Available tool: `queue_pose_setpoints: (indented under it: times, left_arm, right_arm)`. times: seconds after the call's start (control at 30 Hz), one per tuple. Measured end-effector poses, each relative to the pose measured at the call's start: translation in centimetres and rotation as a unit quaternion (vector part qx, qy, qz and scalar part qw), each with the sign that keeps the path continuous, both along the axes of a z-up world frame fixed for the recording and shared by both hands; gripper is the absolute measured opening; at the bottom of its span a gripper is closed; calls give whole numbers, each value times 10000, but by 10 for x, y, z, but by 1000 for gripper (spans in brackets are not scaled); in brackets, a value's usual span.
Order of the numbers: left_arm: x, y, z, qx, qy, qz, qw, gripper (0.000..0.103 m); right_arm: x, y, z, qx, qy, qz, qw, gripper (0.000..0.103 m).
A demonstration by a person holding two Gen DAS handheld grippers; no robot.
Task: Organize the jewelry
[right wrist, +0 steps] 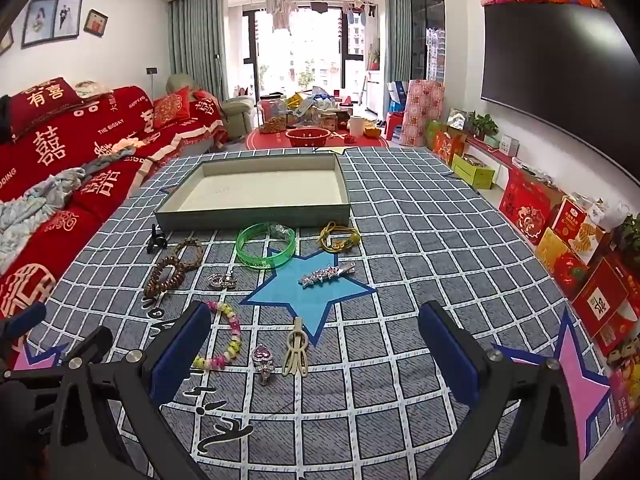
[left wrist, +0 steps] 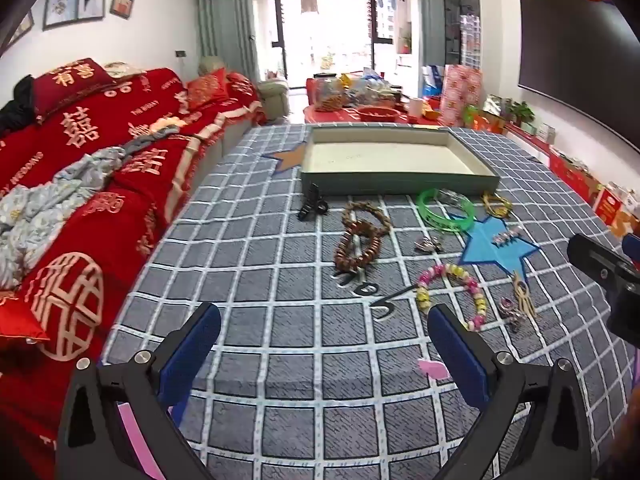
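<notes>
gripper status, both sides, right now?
Left gripper: jaws wide open, holding nothing, above the grey checked cloth.
Right gripper: jaws wide open, holding nothing, above the same cloth.

Bare cloth lies right of the scattered jewelry; tray blocks beyond.

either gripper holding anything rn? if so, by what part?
Nothing held. Left gripper and right gripper both have jaws wide open over the cloth, with nothing between the pads. The jewelry lies loose; the tray is empty.
</notes>
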State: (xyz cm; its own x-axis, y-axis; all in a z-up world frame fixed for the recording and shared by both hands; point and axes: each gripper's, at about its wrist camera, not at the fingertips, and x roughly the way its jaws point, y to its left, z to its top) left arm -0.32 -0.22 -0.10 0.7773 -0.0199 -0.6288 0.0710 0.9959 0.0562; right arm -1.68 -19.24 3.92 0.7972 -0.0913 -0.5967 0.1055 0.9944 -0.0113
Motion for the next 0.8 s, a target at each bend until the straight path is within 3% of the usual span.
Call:
queue_pose_setpoints:
  times: [0.1, 0.33, 0.8]
  left_arm:
    - [9, 0, -5, 30, 200, 11, 9998, 103]
    - [3, 1, -3, 34, -83, 37, 10000, 103]
    - [2, 0, 0, -13, -117, 29, 9999, 103]
  right_arm:
    - [0, 0, 0, 19, -60, 5, 10000, 103]
    - [0, 3, 7, 31, -56, 38, 10000, 103]
    - [7, 5, -7, 60, -7, 66, 10000, 103]
